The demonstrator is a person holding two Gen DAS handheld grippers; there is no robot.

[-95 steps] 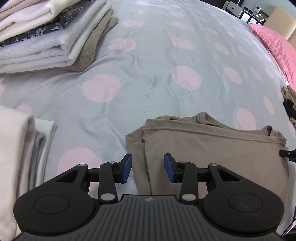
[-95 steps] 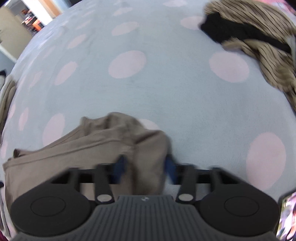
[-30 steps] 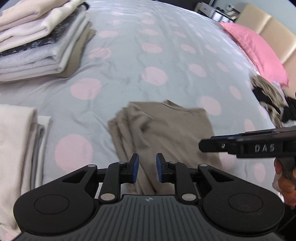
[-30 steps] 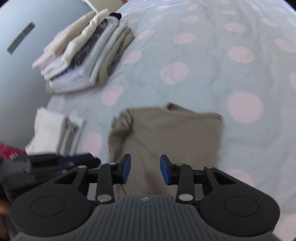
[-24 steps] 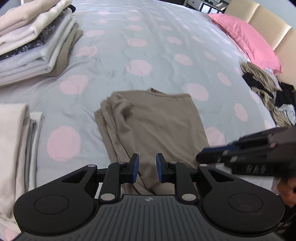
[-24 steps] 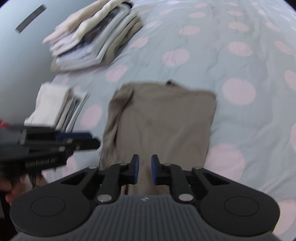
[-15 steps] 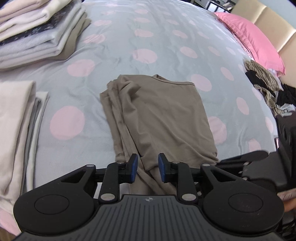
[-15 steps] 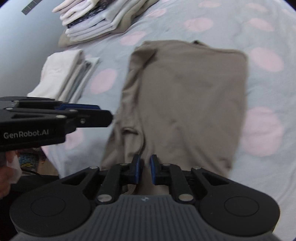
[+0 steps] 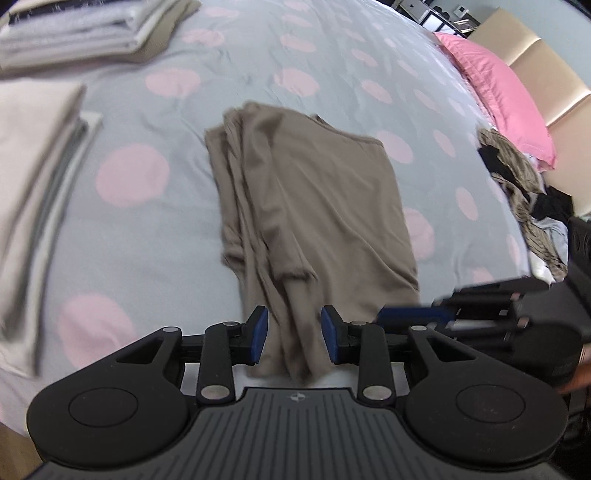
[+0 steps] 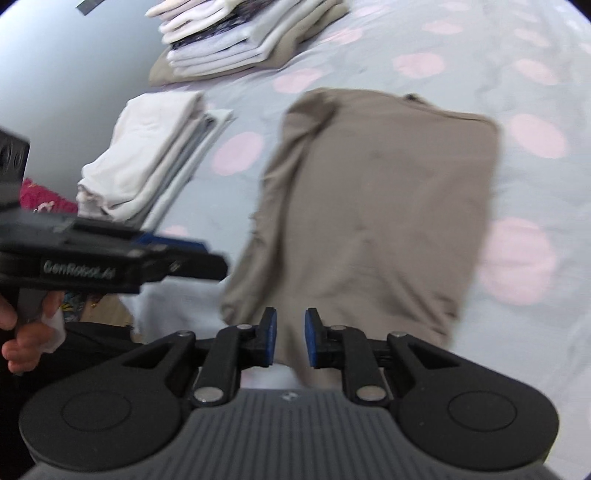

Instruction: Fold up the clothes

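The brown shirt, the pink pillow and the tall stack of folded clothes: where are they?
brown shirt [image 9: 325, 206], left wrist view, middle of its flat top layer
pink pillow [image 9: 495, 88], left wrist view, its middle
folded stack [image 10: 243, 33], right wrist view, its layered side

The folded garment [image 9: 314, 206] lies lengthwise on the bed [image 9: 155, 236], its near end at the bed's near edge. Left of the garment sits a low folded pile [image 9: 33, 155], and behind that pile, further from the edge, a taller folded stack [image 9: 85, 33]. Right of the garment lies a loose heap of clothes [image 9: 517, 184], with a pillow [image 9: 495, 88] behind that heap, against the headboard [image 9: 532, 66].
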